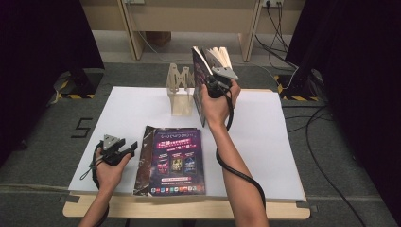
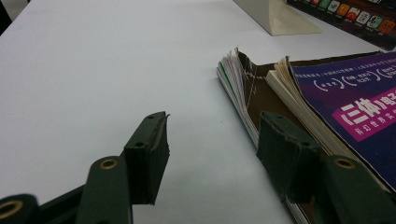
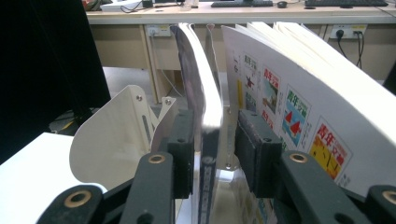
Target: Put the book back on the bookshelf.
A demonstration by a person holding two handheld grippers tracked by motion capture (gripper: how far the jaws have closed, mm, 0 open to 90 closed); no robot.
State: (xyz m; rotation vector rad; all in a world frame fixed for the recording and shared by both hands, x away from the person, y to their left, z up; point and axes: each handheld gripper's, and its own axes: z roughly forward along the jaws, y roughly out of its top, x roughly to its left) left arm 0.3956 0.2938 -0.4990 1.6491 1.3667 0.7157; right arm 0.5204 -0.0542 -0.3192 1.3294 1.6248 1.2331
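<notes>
1. Two magazines on the stack (image 1: 175,161) lie flat at the near edge of the bench (image 1: 283,156); a third magazine (image 1: 201,85) stands upright by the wooden rack (image 1: 181,94), at the far middle of the bench. One rack, two grippers.
2. Right gripper (image 1: 216,85) is at the upright magazine (image 3: 205,107). In the right gripper view its fingers (image 3: 184,149) straddle the spine section, parted to a middling gap; the left pad sits against the cover, the right pad stands clear of the pages. Judged released, not clamped.
3. Left gripper (image 1: 124,147) rests low on the bench just left of the stack; fingers (image 2: 152,154) are wide with nothing between them. The stack's page edges (image 2: 238,88) lie beside the right finger.
4. Handling, judged: magazine is light, floppy, with a glossy cover, so likely slippery; loose pages fan open. Take hold near the spine, across all pages, not on one leaf.
5. Risk, judged: the upright copy may flop over if the rack does not catch it.
</notes>
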